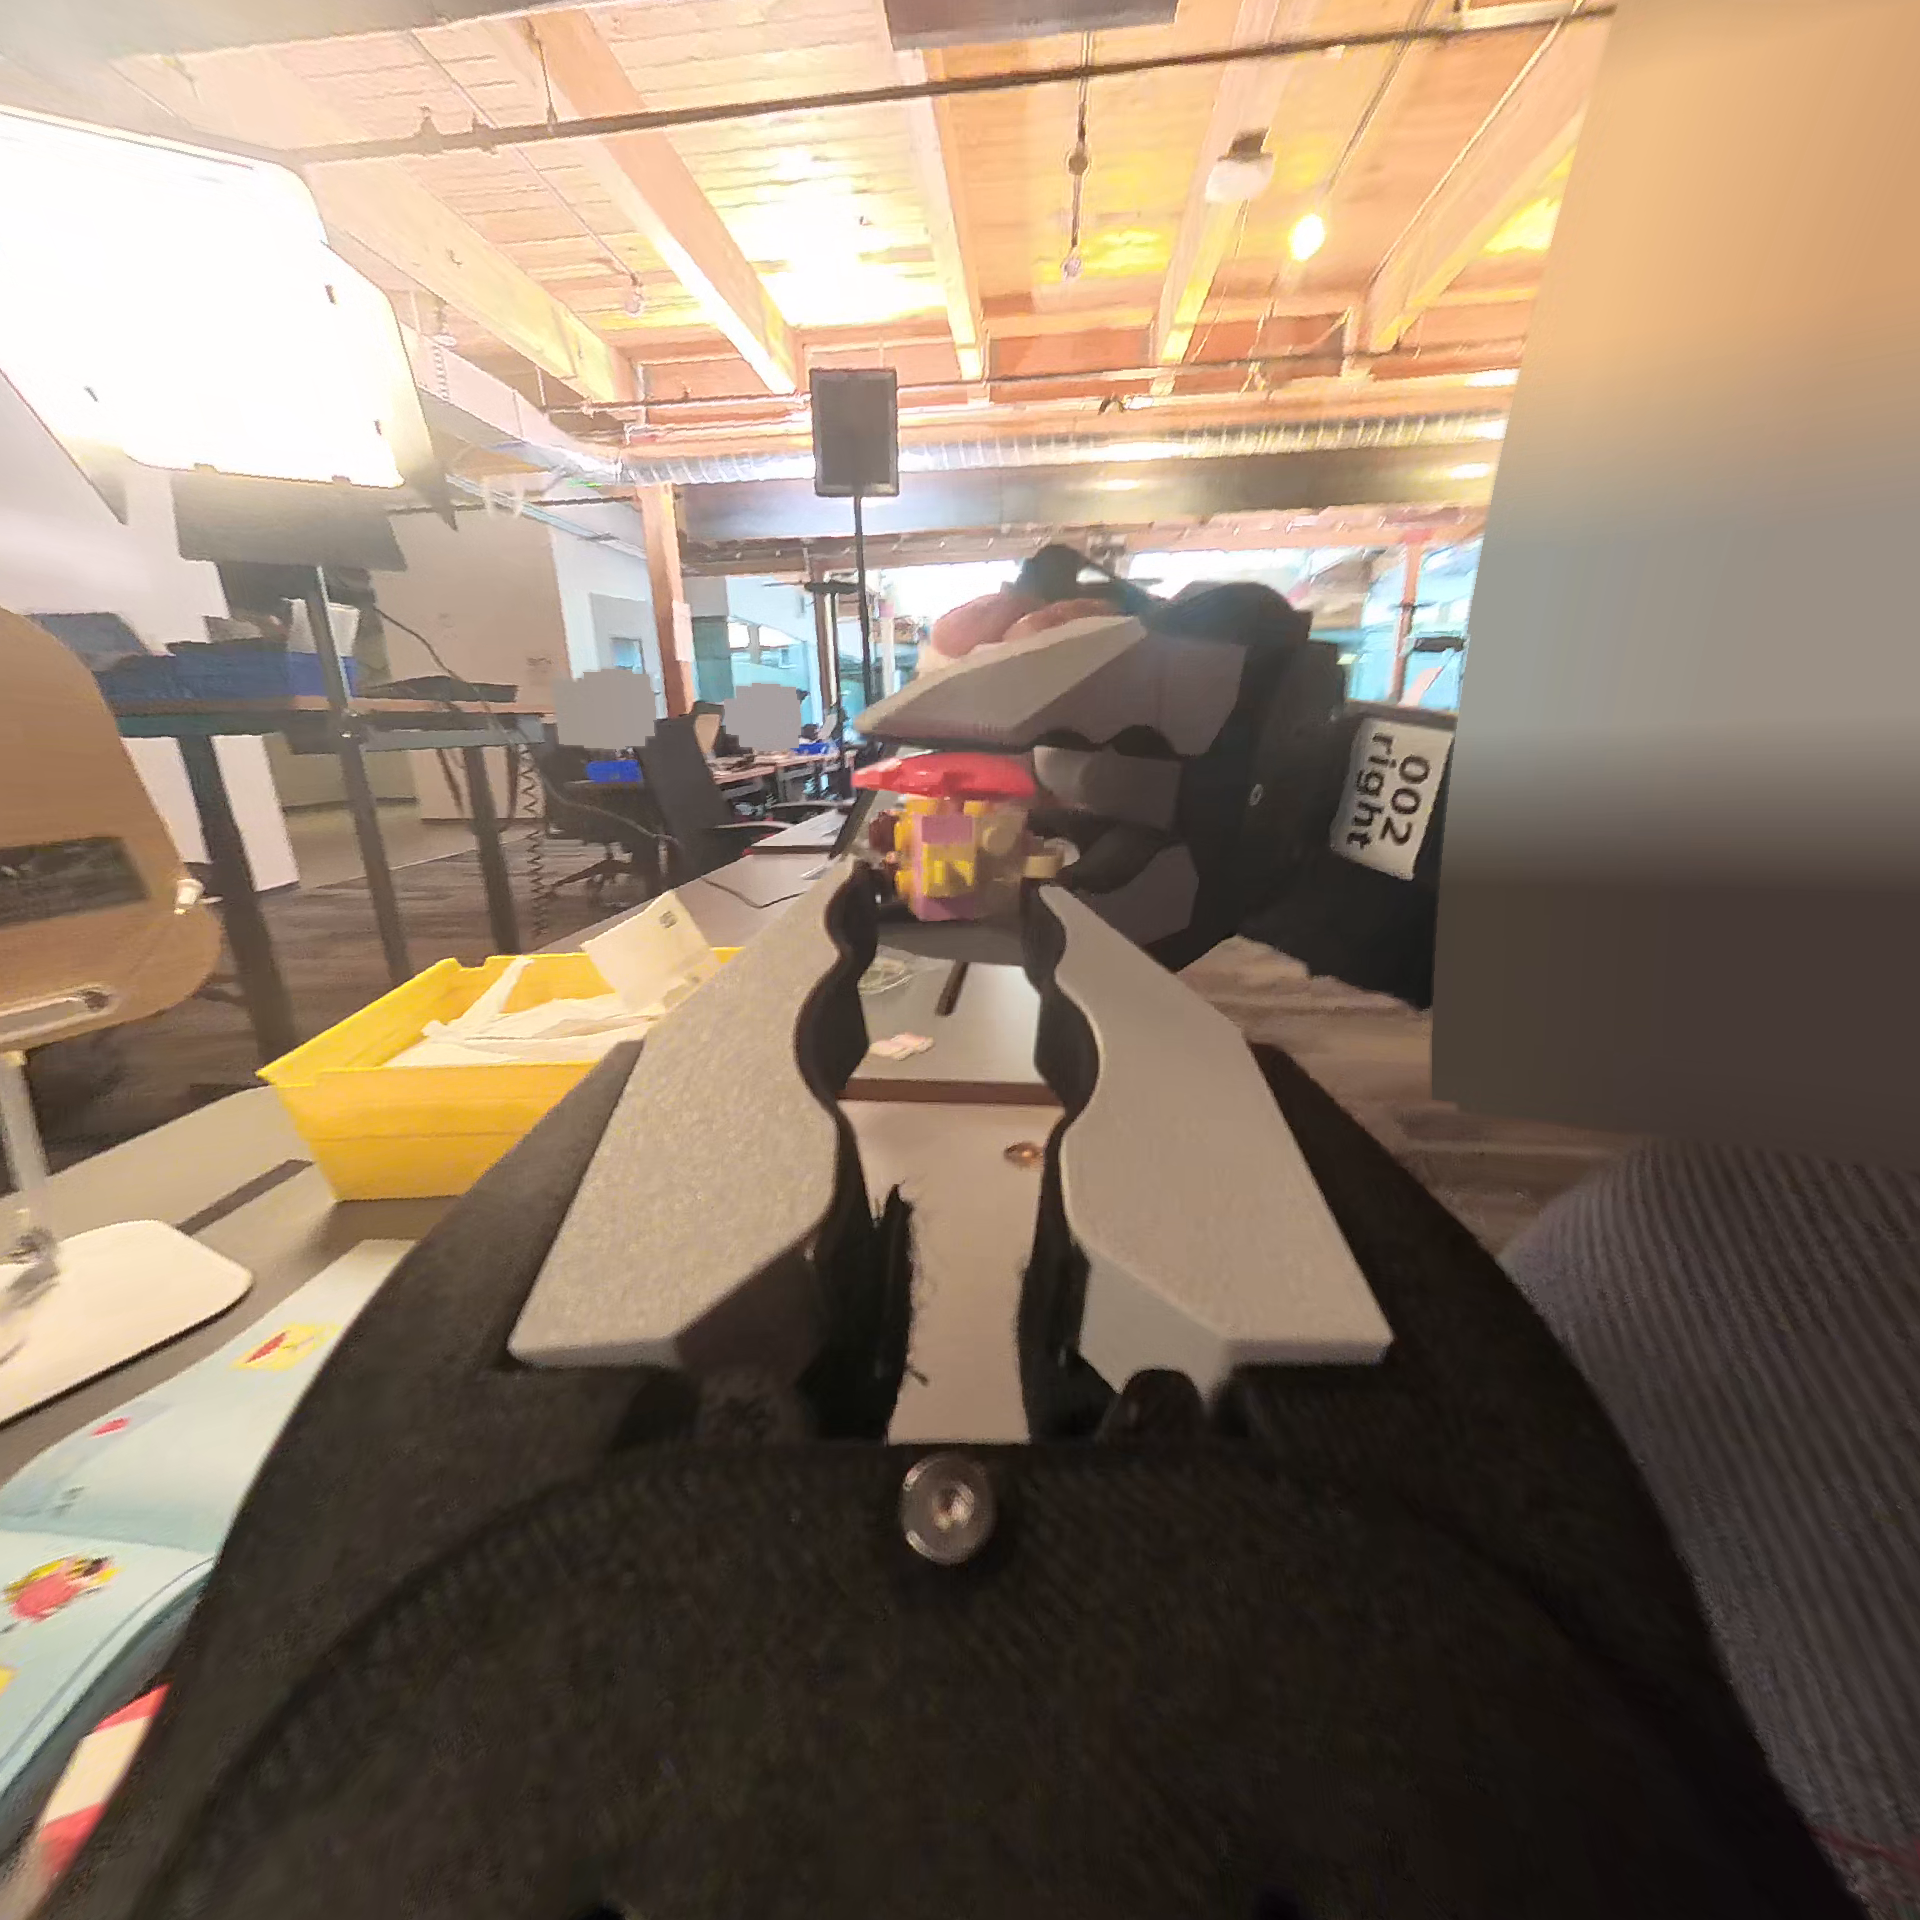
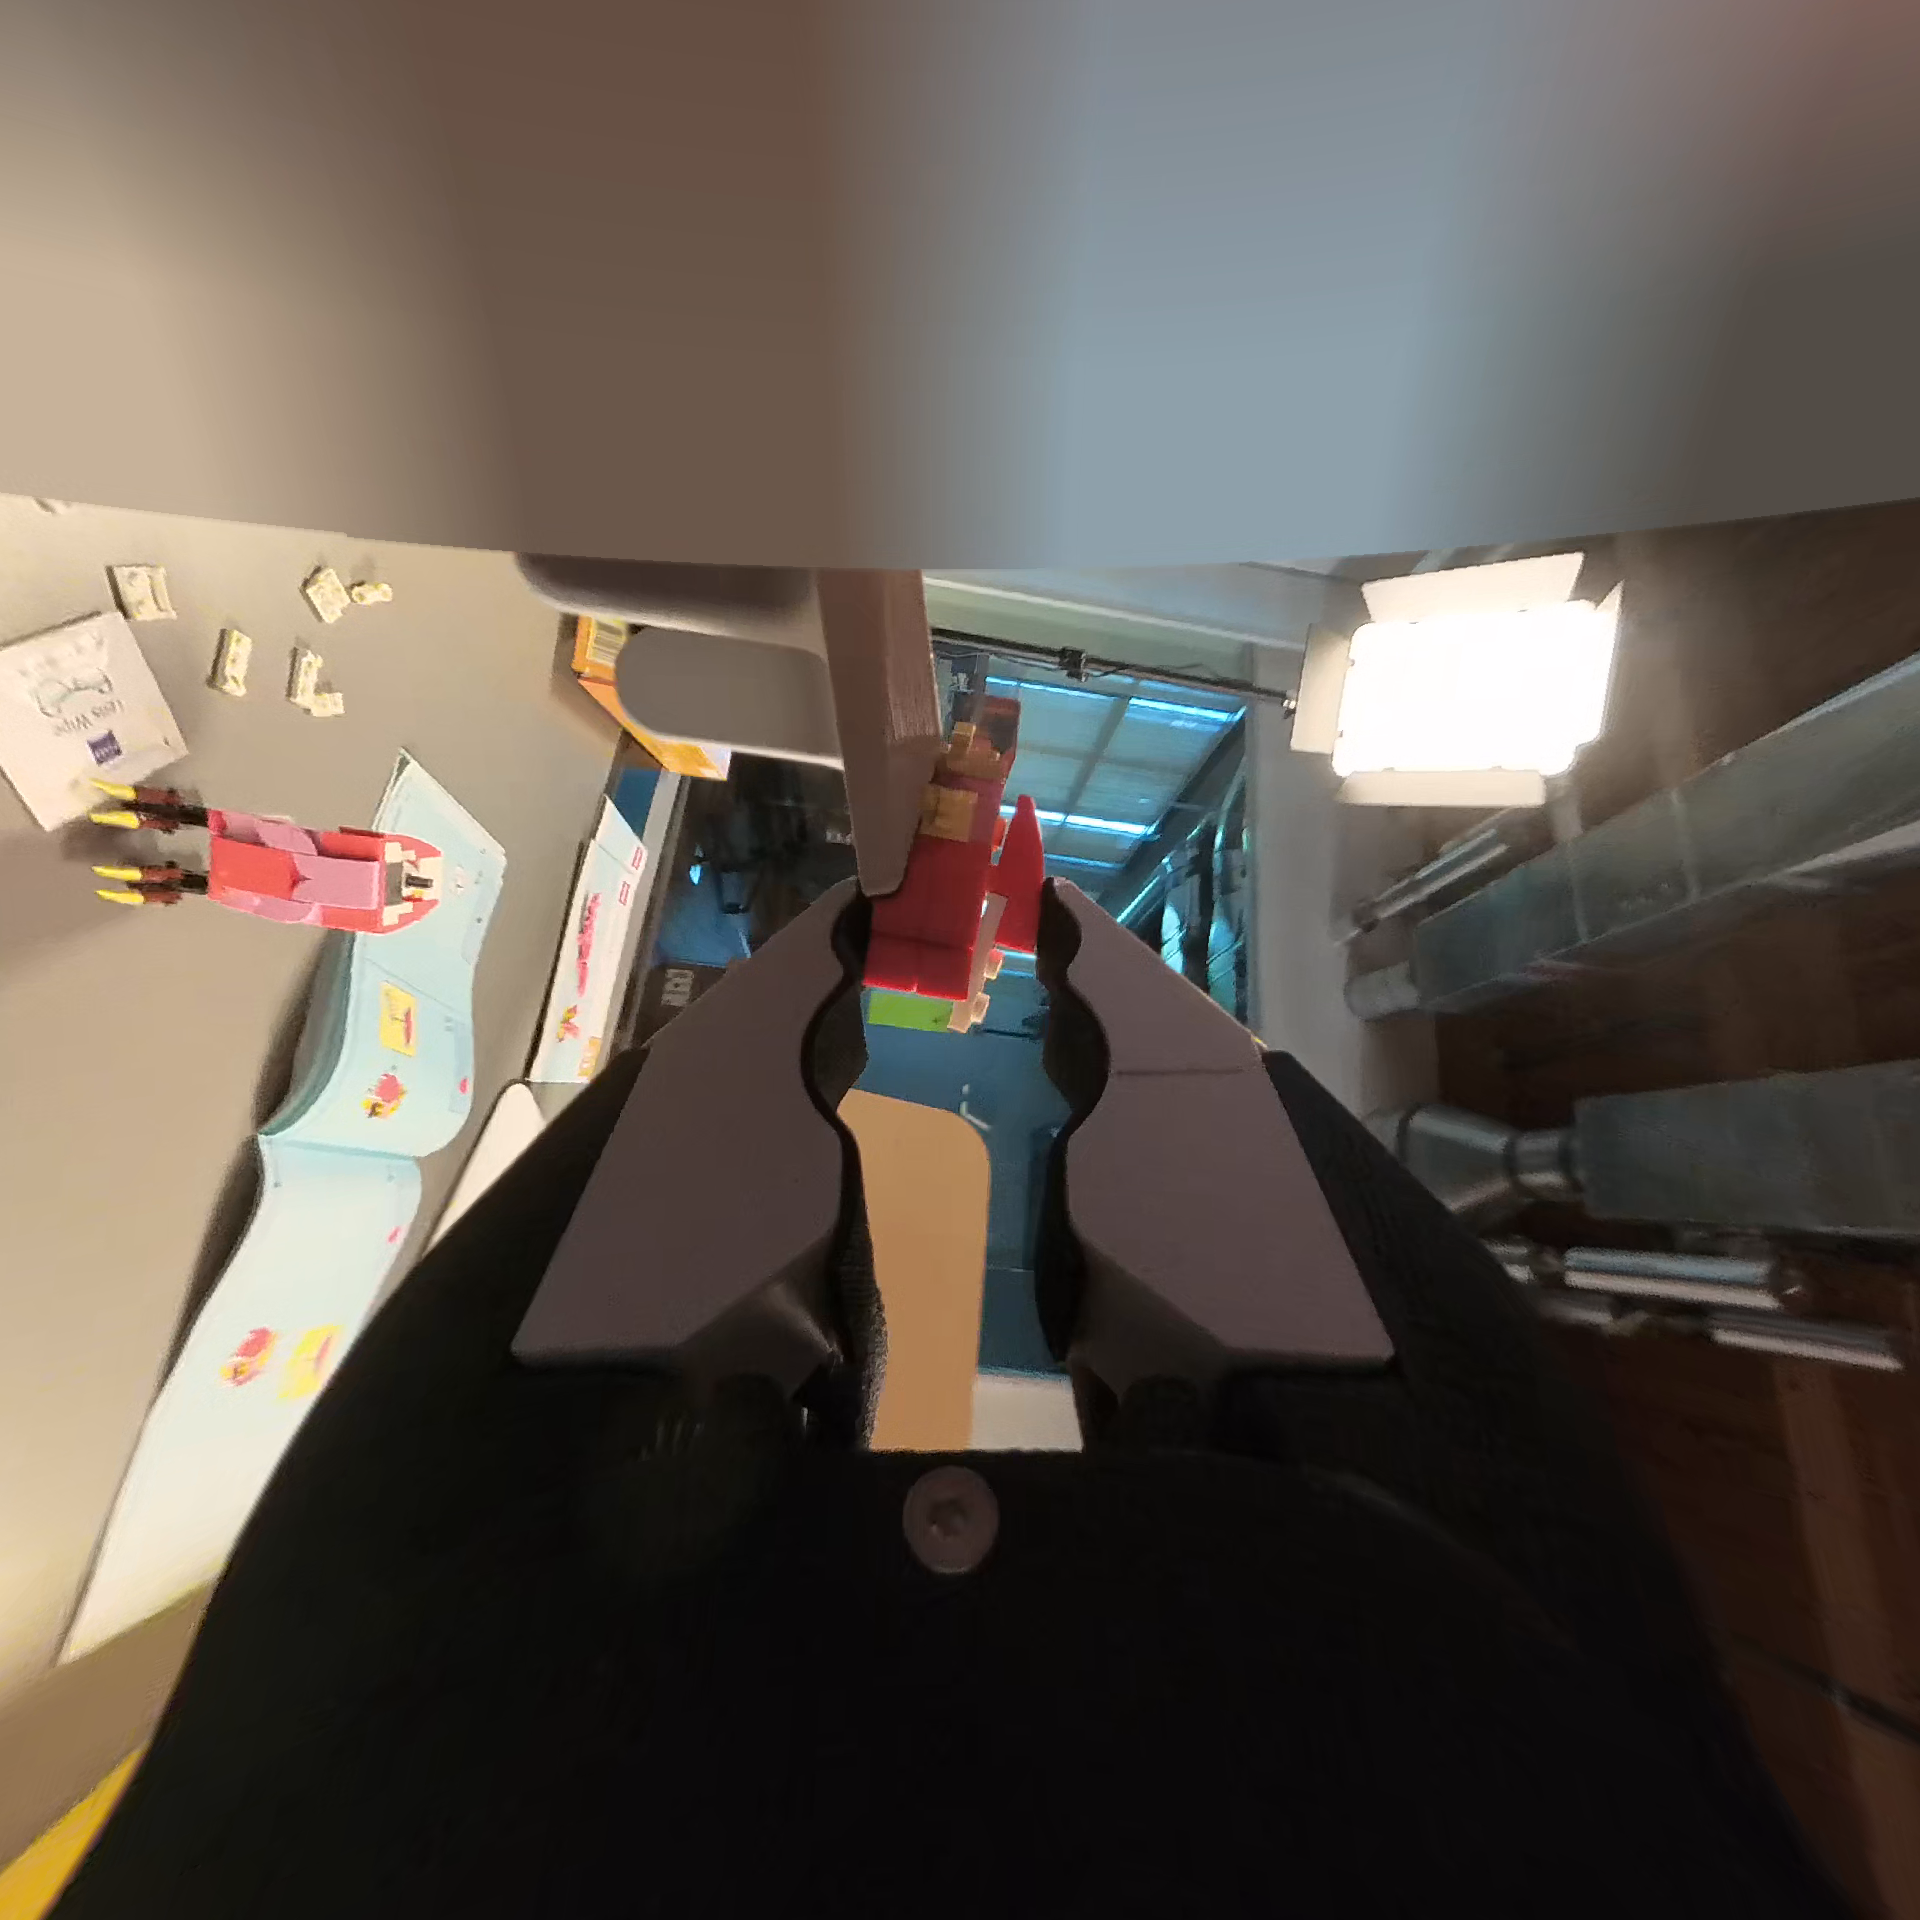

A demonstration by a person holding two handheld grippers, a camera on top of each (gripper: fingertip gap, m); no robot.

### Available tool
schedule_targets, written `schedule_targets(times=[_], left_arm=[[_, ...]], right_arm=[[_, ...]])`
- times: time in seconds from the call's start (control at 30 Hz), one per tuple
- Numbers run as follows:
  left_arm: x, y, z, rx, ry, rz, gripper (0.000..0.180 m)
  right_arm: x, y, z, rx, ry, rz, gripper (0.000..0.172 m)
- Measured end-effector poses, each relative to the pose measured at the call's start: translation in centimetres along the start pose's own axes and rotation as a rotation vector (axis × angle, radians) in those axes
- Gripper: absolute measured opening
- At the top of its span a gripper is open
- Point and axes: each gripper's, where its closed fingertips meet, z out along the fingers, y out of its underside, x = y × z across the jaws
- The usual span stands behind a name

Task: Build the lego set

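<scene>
Two grippers of mine meet on one small brick model (image 1: 961, 847), held up in the air above the grey table (image 1: 156, 1164). My left gripper (image 1: 945, 894) has pale, grainy plastic fingers with wavy black rubber pads; its tips close on the model's lower part, a knobbly block of lilac and yellow studs. My right gripper (image 2: 951, 914) comes in turned on its side, and its matte grey fingers clamp the model's red part, one pad on the flat red bricks and the other against a smooth red pointed fin. From the left wrist view the red part reads as a rounded cap under the right gripper's upper finger, with office desks, black chairs and a wooden beamed ceiling behind. That view also shows one glossy yellow plastic bin (image 1: 416, 1091) holding crumpled white bags. Only the right wrist view shows the table from above: one second brick model (image 2: 301, 868), red and pink with four yellow-tipped claws, lying on the edge of an open pale-blue instruction booklet (image 2: 343, 1122), five small cream brick pieces (image 2: 234, 660) scattered near it, one white packet (image 2: 78, 717), and one bright rectangular light panel (image 2: 1470, 691).
</scene>
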Motion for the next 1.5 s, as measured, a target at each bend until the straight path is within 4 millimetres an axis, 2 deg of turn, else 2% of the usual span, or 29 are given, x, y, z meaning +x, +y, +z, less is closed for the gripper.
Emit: schedule_targets(times=[0.3,0.63,1.17,1.4,1.5], left_arm=[[0.1,0.7,-0.4,-0.043,0.019,0.017,0.025],[0.7,0.7,-1.2,0.002,0.157,-0.115,0.025],[1.4,0.7,-1.6,0.007,0.215,-0.083,0.025],[0.2,0.7,-1.3,-0.018,0.105,-0.063,0.025],[-0.6,0.8,-1.1,-0.029,0.094,-0.135,0.025]], right_arm=[[-0.5,-0.3,-0.3,0.037,-0.082,-0.065,0.029],[-0.4,-1.1,-0.7,0.099,-0.139,-0.048,0.029],[-0.8,-1.5,-1.0,0.074,-0.275,-0.079,0.030],[-0.8,-0.1,-0.3,-0.045,-0.263,-0.007,0.029],[-1.2,0.9,0.1,-0.129,-0.273,0.096,0.028]])
